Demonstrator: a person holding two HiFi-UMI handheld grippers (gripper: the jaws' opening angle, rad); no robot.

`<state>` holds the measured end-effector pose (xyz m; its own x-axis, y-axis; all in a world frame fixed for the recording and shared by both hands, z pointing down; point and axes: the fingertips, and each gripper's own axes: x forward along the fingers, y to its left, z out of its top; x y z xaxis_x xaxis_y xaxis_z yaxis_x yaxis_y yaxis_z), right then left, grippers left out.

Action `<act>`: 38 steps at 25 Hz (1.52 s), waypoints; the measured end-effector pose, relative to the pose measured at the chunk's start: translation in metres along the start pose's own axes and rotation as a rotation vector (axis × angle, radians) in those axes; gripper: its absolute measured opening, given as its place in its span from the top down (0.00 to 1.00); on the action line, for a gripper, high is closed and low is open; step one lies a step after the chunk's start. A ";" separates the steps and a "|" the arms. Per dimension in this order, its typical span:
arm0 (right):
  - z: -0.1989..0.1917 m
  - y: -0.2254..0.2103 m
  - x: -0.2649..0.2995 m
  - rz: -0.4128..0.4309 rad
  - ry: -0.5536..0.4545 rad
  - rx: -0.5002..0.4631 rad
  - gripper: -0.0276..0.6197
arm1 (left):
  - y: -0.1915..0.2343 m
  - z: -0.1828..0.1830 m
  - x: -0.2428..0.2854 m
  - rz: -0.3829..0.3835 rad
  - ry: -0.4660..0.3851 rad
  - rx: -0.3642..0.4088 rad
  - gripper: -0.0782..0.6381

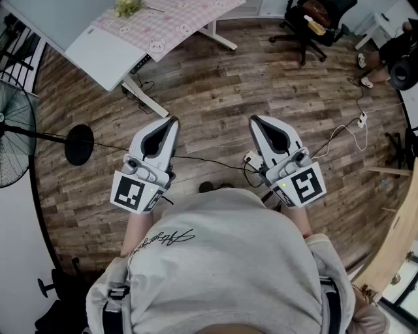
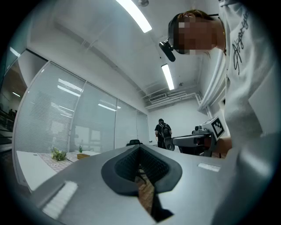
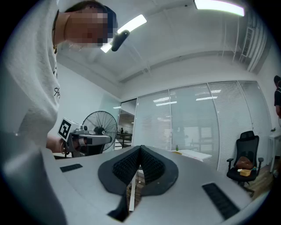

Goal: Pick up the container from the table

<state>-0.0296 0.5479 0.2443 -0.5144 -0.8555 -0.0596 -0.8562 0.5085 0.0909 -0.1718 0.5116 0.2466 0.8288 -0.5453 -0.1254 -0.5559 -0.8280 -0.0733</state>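
1. My left gripper (image 1: 172, 121) had its jaws pressed fully together, with nothing between them.
2. My right gripper (image 1: 254, 120) was likewise closed and empty.
3. I held both side by side, roughly level, above the wooden floor (image 1: 215, 91).
4. The table (image 1: 98, 49) stood well ahead, to my left. A plant (image 1: 127, 6) sat on it, but I couldn't make out the container.

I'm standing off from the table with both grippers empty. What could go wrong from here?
1. Cables and a power strip lie on the floor toward the table: a trip hazard.
2. Left gripper and right gripper are both shut; they may knock the container unless opened first.
3. The container cannot be made out from here.
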 end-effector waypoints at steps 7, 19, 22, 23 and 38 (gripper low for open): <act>-0.010 -0.001 0.002 -0.012 0.007 0.026 0.95 | 0.003 0.001 0.001 -0.010 0.009 0.029 0.89; -0.017 0.004 0.018 -0.026 0.021 0.011 0.95 | 0.022 -0.011 -0.005 0.012 0.020 0.007 0.89; -0.017 0.002 0.018 -0.031 0.013 0.035 0.95 | 0.027 -0.010 -0.004 0.023 0.011 -0.004 0.89; -0.017 0.003 0.019 -0.030 0.012 0.037 0.95 | 0.030 -0.010 -0.006 0.029 0.007 -0.009 0.89; -0.020 0.011 0.038 -0.066 -0.006 0.064 0.95 | 0.054 -0.013 -0.023 0.049 0.002 -0.019 0.89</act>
<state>-0.0575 0.5188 0.2630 -0.4570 -0.8868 -0.0694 -0.8894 0.4565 0.0233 -0.2201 0.4780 0.2582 0.8007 -0.5855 -0.1267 -0.5945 -0.8027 -0.0478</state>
